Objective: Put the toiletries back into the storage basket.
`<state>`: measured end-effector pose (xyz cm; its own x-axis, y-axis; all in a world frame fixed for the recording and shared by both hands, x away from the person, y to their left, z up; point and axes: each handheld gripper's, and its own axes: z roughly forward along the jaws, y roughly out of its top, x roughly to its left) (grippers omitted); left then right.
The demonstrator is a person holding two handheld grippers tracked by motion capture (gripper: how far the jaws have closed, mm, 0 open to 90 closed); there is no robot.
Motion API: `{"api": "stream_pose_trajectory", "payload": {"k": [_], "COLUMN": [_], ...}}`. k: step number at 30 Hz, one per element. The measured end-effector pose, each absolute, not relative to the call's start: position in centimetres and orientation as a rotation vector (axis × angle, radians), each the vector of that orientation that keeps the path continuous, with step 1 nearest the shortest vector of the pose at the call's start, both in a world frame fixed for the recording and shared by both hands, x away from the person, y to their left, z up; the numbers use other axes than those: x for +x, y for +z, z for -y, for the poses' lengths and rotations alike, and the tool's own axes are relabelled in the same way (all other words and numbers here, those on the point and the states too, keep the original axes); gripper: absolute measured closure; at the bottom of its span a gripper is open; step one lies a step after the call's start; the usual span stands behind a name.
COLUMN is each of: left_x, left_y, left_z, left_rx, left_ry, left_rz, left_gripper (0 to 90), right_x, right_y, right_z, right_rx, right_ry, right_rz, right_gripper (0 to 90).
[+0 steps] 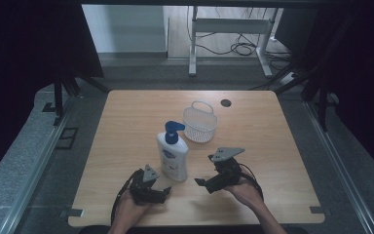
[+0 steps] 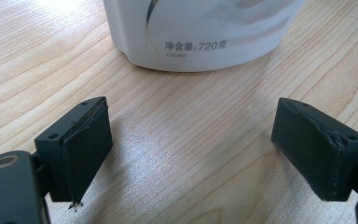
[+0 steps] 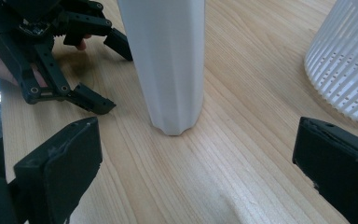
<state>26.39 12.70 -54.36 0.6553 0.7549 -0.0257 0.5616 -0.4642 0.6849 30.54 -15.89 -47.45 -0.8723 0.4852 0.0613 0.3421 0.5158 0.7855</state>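
A white pump bottle [image 1: 172, 157] with a blue pump head stands upright near the middle of the wooden table [image 1: 126, 126]. Behind it to the right sits an empty white slatted basket [image 1: 199, 124] with a handle. My left gripper [image 1: 164, 187] is open just left of the bottle's base, jaws pointing at it. In the left gripper view the bottle [image 2: 200, 32] stands a short way beyond the open left gripper [image 2: 191, 149]. My right gripper [image 1: 204, 169] is open just right of the bottle. Its view shows the bottle [image 3: 168, 65] ahead, the basket [image 3: 345, 60] at right and the left gripper [image 3: 114, 74] at left.
A round cable hole [image 1: 225, 103] sits near the table's far edge. Beyond the table stand a white desk frame [image 1: 231, 29] and loose cables [image 1: 243, 48] on the floor. Dark curtains and metal rails flank both sides.
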Motion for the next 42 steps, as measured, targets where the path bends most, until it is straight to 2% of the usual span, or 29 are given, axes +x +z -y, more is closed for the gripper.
{"api": "stream_pose_trajectory", "payload": {"k": [42], "left_x": [26.4], "left_y": [-54.4], "left_z": [-12.7], "left_rx": [2.196], "left_ry": [0.369], "left_rz": [-1.016], "left_gripper": [11.6], "right_x": [32.2], "right_y": [-44.2], "right_z": [9.9], "right_rx": [0.695], "right_ry": [1.349], "right_rz": [-2.564], "right_gripper": [0.7]}}
